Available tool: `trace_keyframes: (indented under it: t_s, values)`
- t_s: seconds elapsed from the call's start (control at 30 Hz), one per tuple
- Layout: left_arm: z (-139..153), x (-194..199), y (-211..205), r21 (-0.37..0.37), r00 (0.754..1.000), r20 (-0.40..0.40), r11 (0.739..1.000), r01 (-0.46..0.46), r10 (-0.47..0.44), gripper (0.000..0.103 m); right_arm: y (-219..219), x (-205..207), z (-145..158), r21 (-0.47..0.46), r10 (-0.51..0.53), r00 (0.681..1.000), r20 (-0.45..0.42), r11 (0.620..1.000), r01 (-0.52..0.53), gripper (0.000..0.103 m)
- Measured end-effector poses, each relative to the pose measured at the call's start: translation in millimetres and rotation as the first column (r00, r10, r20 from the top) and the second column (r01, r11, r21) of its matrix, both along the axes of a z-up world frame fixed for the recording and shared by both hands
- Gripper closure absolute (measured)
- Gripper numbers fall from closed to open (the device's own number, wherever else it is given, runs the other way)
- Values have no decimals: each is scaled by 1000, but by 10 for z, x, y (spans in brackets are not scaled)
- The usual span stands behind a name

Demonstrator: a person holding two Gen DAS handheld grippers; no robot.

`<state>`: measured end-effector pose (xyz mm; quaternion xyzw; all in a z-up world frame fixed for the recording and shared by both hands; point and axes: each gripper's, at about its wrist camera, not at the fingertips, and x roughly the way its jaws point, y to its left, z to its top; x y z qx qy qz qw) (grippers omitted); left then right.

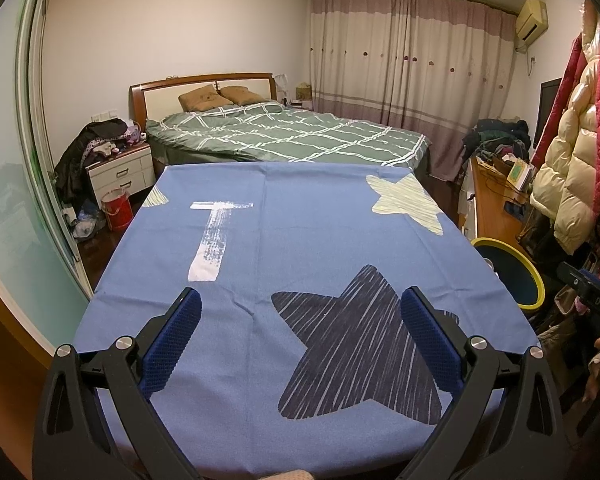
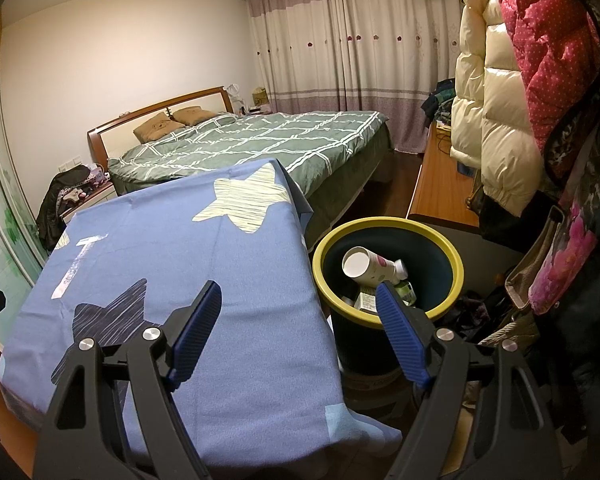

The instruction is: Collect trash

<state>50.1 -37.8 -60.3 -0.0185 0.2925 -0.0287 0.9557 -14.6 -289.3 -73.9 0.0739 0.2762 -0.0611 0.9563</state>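
Left gripper (image 1: 300,304), bottom of its view: jaws spread wide, nothing between them, over the blue star-print cloth (image 1: 300,224) on the table. Right gripper (image 2: 300,296), bottom of its view: jaws likewise wide and empty, straddling the cloth's right edge and the yellow-rimmed bin (image 2: 452,256). Bin sits just beside the table, lower right; inside lie a paper cup (image 2: 366,266), a small bottle (image 2: 404,290) and a carton (image 2: 365,302). Beyond, mid-frame: bed with green checked cover (image 2: 260,136). Farthest, top: curtains (image 2: 352,32).
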Motion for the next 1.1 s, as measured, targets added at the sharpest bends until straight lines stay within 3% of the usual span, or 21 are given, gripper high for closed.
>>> trace_keyframes:
  t_s: [0.43,1.1]
  values:
    - [-39,27,-25,10,1000,-23,1000,6,-5,5,9,5,-26,0,0,1000,-3,1000,0,28]
    - [-139,141,-19,-48,997,-54,998,44,-47,5,71,57,-83,-5,14,1000,-26,1000,-14,28]
